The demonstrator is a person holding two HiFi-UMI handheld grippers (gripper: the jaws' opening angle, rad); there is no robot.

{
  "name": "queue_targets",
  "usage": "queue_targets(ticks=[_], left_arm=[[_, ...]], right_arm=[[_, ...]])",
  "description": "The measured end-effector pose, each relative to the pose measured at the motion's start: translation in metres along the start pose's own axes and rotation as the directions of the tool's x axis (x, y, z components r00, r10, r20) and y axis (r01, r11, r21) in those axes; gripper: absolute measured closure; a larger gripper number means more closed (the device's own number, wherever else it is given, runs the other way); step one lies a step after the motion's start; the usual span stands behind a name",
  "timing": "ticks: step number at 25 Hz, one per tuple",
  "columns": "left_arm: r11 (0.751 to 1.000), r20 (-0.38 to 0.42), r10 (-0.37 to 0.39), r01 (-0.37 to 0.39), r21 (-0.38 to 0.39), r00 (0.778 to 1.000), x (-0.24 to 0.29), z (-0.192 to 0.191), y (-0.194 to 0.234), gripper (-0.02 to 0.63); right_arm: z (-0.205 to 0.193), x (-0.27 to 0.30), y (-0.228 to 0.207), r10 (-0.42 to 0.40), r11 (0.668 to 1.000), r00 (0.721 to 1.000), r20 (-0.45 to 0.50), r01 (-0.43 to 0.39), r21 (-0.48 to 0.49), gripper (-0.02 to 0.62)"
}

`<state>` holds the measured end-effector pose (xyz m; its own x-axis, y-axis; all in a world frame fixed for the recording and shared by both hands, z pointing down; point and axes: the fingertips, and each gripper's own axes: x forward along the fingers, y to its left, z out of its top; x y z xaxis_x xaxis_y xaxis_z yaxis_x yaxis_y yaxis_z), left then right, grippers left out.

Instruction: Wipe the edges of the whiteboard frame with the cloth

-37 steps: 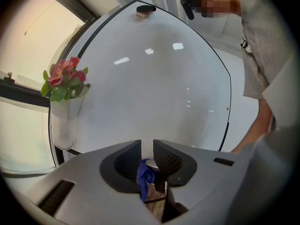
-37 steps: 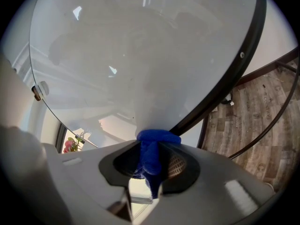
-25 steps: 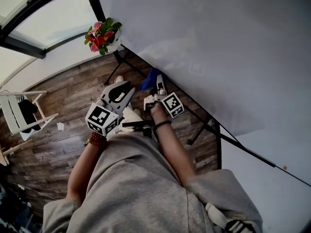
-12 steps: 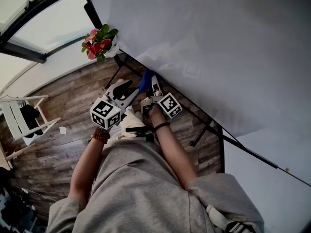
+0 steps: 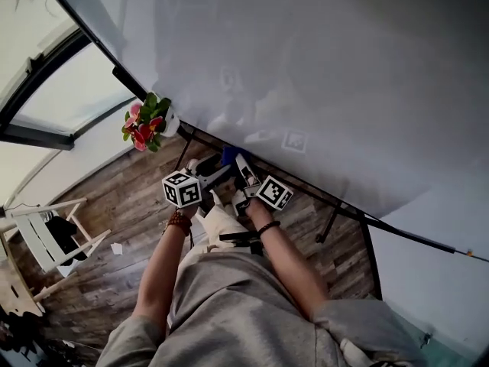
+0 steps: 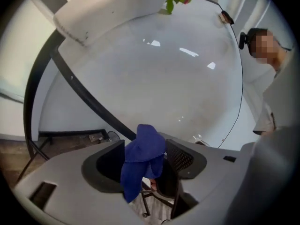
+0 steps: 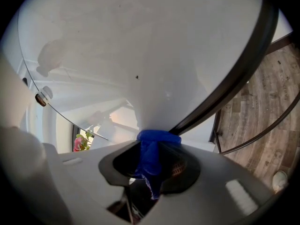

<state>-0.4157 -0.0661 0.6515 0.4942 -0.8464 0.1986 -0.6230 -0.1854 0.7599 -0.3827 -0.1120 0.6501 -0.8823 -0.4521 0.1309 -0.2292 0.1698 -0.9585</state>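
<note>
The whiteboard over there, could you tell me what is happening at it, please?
A person appears to be wiping the whiteboard frame along its lower edge. The right hand-held gripper is clamped on a blue cloth, bunched against the black frame. The left hand-held gripper is alongside; its jaws have just been opening and stand wide apart, with the cloth hanging between them, unpinched.

Wood-plank floor [image 5: 92, 289]: white wooden rack [image 5: 34, 239] stands on it, white scrap [image 5: 116, 248] near rack, black stand leg [image 5: 329, 222] well apart from rack.

no text, label or number can be read
</note>
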Motion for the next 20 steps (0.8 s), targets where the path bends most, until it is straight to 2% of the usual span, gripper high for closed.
queue_targets(ticks=[5,8,10,12,17,20], left_arm=[[0.977,-0.013,-0.169,0.166,-0.131,0.986,0.018,-0.006,-0.006,0.347],[0.957,-0.004,-0.227,0.222,-0.187,0.974,0.022,-0.007,-0.008,0.370],[0.949,-0.003,-0.232,0.226,-0.218,0.973,0.024,-0.007,-0.006,0.397],[0.952,-0.018,-0.226,0.217,-0.217,0.974,0.025,-0.007,-0.005,0.440],[0.976,-0.056,-0.150,0.139,-0.166,0.987,0.028,-0.008,-0.009,0.472],[0.991,-0.111,-0.103,0.092,-0.100,0.988,0.030,-0.010,-0.005,0.476]], right_arm=[[-0.001,0.000,0.001,0.047,0.996,0.996,-0.076,-0.041,0.074,0.474],[0.000,-0.001,0.001,0.061,0.994,0.991,-0.118,-0.050,0.093,0.474],[0.001,-0.002,0.001,0.071,0.994,0.989,-0.131,-0.060,0.086,0.474],[0.002,-0.003,0.001,0.067,0.996,0.987,-0.144,-0.059,0.059,0.474],[0.005,-0.010,0.000,0.013,1.000,0.979,-0.204,-0.010,0.016,0.472],[0.004,-0.012,-0.005,-0.034,0.999,0.972,-0.231,0.038,0.016,0.472]])
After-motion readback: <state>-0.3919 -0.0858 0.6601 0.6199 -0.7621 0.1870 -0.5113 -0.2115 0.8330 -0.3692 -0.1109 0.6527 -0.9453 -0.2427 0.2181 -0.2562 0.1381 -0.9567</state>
